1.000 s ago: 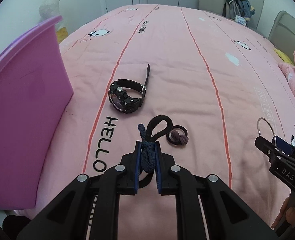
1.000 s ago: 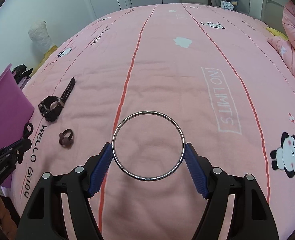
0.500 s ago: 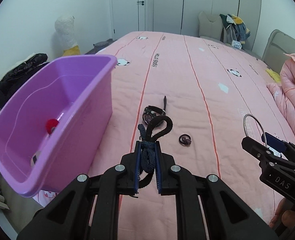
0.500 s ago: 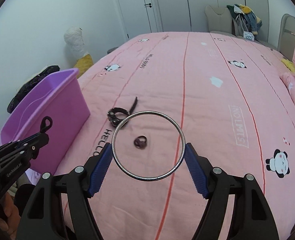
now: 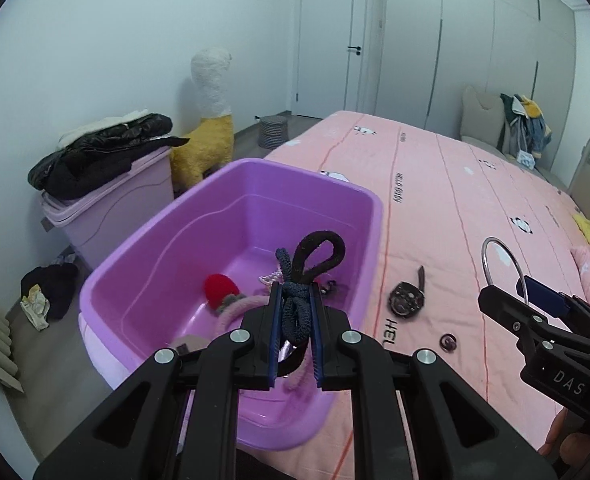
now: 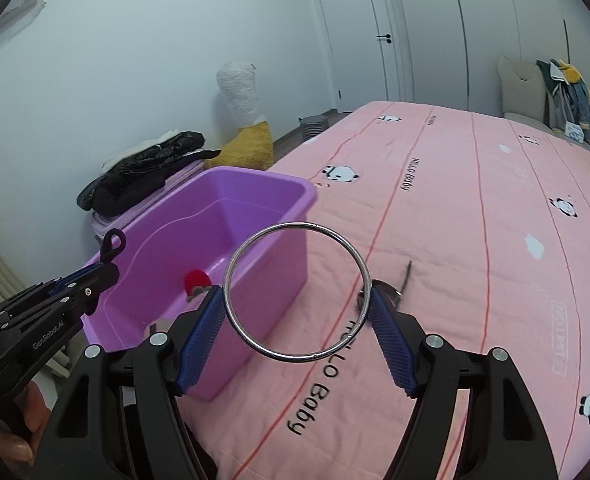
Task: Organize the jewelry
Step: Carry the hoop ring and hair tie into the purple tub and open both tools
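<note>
In the right wrist view the watch [image 6: 391,290] sits mostly behind the right gripper's [image 6: 295,320] blue pad, only its strap showing; the bin's [image 5: 359,216] contents (red piece aside) blur together, lower centre of the left view; the small ring [image 5: 449,341] is too tiny to make out.

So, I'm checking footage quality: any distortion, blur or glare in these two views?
Left wrist view: strong fisheye bending, dark vignette corners; hair tie sharp, purple bin evenly lit. Right wrist view: same curvature; metal ring crisp with faint glints, watch behind it slightly blurred.
</note>
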A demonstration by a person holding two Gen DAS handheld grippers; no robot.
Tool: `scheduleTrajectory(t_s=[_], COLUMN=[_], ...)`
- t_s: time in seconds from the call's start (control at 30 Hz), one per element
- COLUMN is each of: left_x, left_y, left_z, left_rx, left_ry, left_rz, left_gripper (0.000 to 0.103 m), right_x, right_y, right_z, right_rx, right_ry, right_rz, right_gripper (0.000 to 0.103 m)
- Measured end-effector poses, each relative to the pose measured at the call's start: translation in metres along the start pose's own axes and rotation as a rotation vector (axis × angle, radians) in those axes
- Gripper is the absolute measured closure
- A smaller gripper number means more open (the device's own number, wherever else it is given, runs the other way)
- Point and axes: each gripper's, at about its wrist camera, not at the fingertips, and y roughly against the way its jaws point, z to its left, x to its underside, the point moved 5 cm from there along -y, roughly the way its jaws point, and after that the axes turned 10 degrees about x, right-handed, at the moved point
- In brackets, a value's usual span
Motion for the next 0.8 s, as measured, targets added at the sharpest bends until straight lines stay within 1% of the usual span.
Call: scheduleTrajectory(t_s=[0.17, 0.27, 0.33, 0.43, 0.6, 0.73, 0.77, 0.8], left_x=[-0.011, -0.012, -0.011, -0.008, 0.004, 0.010, 0.011, 0.011], left_y=[-0.007, -0.015, -0.023, -0.041, -0.063, -0.076, -0.078, -0.080], left_z=[0.056, 0.080, 0.089, 0.101, 0.114, 0.121, 0.123, 0.123], left_rx=[-0.096, -0.131, -0.141, -0.153, -0.149, -0.173, -0.181, -0.191], left_ry=[0.070, 0.091, 0.102, 0.117, 0.147, 0.158, 0.162, 0.163], left_rz=[0.006, 0.026, 0.043, 0.088, 0.166, 0.215, 0.224, 0.228], left_gripper=[0.090, 0.090, 0.090, 0.090, 0.090, 0.087, 0.079, 0.064], right_x=[-0.023, -0.035, -0.040, -0.041, -0.036, -0.032, -0.031, -0.031], right_y=[-0.026, -0.044, -0.058, -0.080, -0.117, -0.137, -0.142, -0.145], right_z=[0.049, 0.077, 0.097, 0.117, 0.130, 0.132, 0.130, 0.130], right_rx=[-0.057, -0.076, -0.083, -0.082, -0.075, -0.054, -0.043, -0.036], right_ry=[0.059, 0.103, 0.145, 0.194, 0.225, 0.232, 0.229, 0.228], right_rz=[0.016, 0.035, 0.049, 0.092, 0.166, 0.212, 0.231, 0.247], right_gripper=[0.033, 0.033, 0.033, 0.033, 0.033, 0.032, 0.032, 0.032])
